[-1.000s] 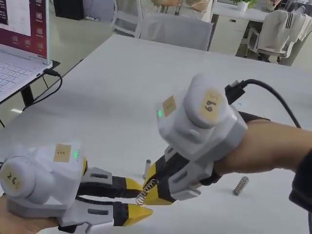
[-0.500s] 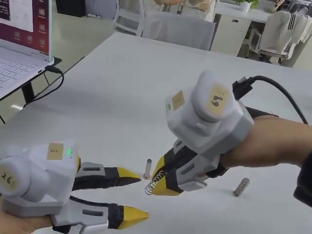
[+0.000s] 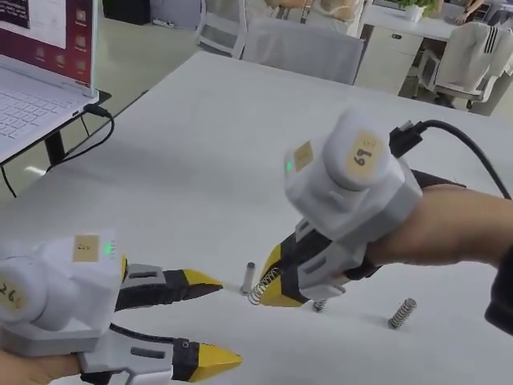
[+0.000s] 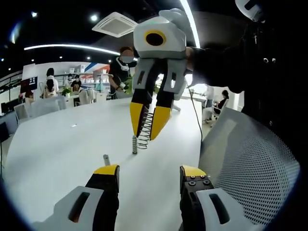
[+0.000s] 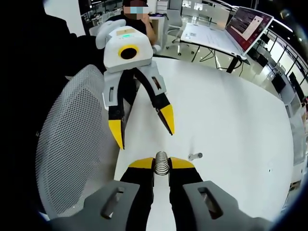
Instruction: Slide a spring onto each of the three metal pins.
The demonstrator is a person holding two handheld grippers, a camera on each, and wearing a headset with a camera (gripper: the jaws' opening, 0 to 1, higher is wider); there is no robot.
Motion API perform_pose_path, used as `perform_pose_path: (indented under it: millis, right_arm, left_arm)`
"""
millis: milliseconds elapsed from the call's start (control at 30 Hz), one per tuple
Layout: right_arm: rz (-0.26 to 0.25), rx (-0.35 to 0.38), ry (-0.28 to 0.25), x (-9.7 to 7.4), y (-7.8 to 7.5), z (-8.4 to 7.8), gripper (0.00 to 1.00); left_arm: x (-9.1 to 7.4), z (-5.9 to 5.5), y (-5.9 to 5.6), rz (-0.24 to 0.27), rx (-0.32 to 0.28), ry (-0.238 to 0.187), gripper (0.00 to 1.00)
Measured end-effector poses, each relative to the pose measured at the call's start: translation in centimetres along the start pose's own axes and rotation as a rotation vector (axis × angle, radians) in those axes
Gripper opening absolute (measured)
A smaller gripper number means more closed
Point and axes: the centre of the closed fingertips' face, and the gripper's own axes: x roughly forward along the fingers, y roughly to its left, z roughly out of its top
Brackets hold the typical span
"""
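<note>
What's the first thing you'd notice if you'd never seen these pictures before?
Probably the right tool in the middle of the head view, pinching a little spring right beside a small upright metal pin on the white table. Next comes the left tool at bottom left, jaws wide open, and a loose spring lying off to the right.

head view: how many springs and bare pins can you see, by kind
springs: 3 (held spring, half-hidden spring, loose spring)
bare pins: 1
total: 4
</note>
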Motion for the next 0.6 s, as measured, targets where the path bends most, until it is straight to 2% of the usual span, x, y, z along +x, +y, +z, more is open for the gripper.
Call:
perform_pose_path:
  millis: [267, 600]
  right_arm:
    - [-0.044, 0.013, 0.022, 0.0, -2.0, -0.8, 0.09]
    - [-0.118, 0.002, 0.077, 0.5, -4.9, -2.0, 0.09]
  left_arm:
    - [-0.2, -0.3, 0.2, 0.023, -0.009, 0.005, 0.5]
    - [-0.2, -0.3, 0.3, 0.037, -0.02, 0.007, 0.56]
